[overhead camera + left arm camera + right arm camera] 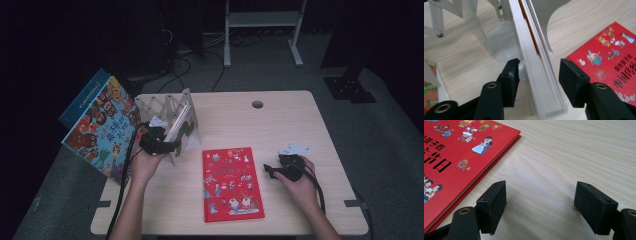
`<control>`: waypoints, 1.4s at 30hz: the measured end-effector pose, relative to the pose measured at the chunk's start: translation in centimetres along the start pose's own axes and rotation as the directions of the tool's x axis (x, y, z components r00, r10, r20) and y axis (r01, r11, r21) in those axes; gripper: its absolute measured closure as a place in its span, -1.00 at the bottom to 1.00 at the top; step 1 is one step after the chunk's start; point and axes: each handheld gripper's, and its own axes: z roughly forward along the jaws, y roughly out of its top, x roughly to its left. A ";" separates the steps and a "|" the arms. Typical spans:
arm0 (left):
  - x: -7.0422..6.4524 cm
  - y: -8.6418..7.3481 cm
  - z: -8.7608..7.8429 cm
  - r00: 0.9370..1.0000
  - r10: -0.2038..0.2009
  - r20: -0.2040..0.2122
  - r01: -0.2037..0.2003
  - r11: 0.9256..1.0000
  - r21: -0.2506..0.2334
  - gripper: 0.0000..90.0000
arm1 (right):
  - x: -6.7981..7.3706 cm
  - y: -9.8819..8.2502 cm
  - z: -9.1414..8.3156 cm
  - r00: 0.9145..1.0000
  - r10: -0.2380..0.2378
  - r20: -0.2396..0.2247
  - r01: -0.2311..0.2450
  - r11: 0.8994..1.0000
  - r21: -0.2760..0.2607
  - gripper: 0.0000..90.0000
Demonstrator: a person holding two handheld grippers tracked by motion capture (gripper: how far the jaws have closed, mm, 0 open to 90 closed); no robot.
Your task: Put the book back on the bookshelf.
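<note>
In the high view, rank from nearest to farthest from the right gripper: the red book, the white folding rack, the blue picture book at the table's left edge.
From the right gripper:
1. Red book, flat on the table just beside it.
2. White folding rack, across the table by the left gripper.
3. Blue picture book, leaning at the far left edge.

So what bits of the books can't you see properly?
- Standing book in the rack: the left gripper view shows its page edges, not its cover; in the high view the left tool is in front.
- Red book: cut off by the right gripper view's left edge.
- Tilted book: cover writing too small in the high view.
</note>
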 end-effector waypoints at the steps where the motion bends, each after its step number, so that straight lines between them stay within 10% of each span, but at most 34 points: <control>1: 0.0 -0.2 -0.2 1.000 0.006 0.004 -0.006 1.000 0.001 0.06 | 0.0 0.0 0.0 1.000 0.000 0.000 0.000 1.000 0.000 -0.45; 18: 0.4 -4.8 -1.4 0.990 0.138 -0.017 -0.137 0.990 0.044 0.14 | 0.0 0.0 0.0 1.000 -0.001 0.000 0.001 1.000 0.000 -0.45; 42: -1.6 -2.8 3.8 0.986 0.151 0.070 -0.156 0.985 0.076 0.62 | 0.0 0.0 0.0 1.000 -0.001 -0.001 0.001 1.000 0.000 -0.45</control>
